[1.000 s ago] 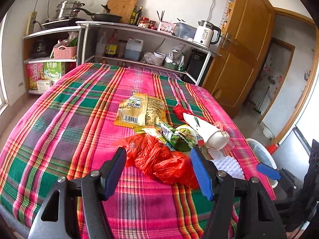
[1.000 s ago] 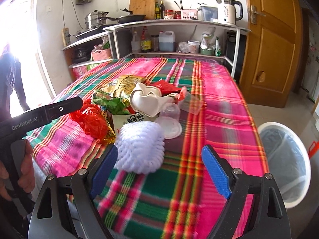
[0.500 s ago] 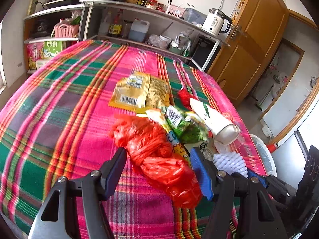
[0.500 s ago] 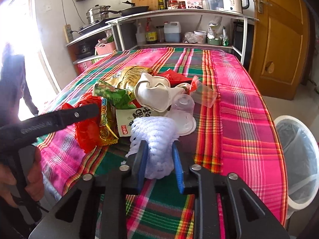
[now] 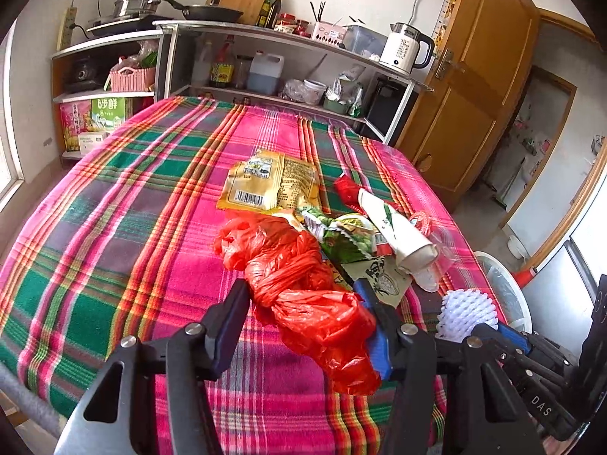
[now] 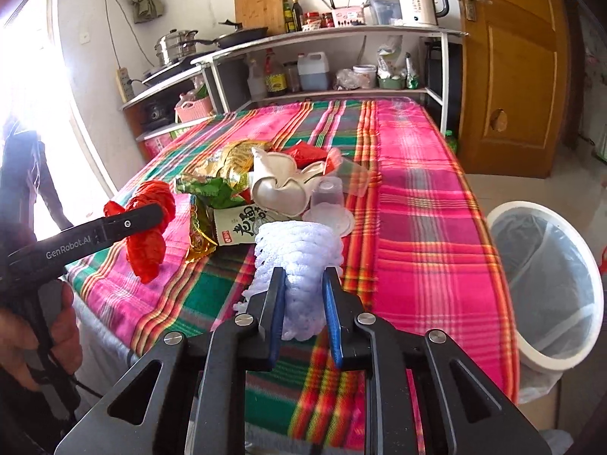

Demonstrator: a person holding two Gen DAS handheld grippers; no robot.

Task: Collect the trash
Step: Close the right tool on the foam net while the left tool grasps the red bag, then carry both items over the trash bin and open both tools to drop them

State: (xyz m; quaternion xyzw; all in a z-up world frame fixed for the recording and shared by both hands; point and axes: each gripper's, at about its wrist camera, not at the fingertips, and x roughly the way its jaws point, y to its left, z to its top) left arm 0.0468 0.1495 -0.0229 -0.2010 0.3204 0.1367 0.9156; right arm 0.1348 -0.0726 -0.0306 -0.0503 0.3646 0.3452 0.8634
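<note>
The right gripper (image 6: 303, 303) has its blue pads squeezed in on a white foam fruit net (image 6: 297, 254), which bulges out above and below the fingers, at the near edge of the table over the plaid tablecloth (image 6: 417, 197). Over on the other side, the left gripper (image 5: 303, 326) is spread wide around a crumpled red plastic bag (image 5: 299, 288); the bag sits between the pads and looks to be touching the right-hand one, but the fingers aren't pinching it (from the right wrist view the bag seems to hang off that gripper a bit, hard to say for sure). The rest of the trash pile sits just past the bag in the middle of the table: a yellow snack packet (image 5: 269, 185) lying flat with its barcode up, a green wrapper (image 5: 341, 235) next to it, a squashed white paper cup (image 5: 402, 235) on its side, and a clear plastic cup (image 6: 328, 193) standing upside down on a lid. Off the table's right edge, down on the floor, there's a white trash bin (image 6: 546, 284) with a clear liner, mouth open and facing up. A white kettle (image 5: 406, 49) stands on the shelf at the back wall.
</note>
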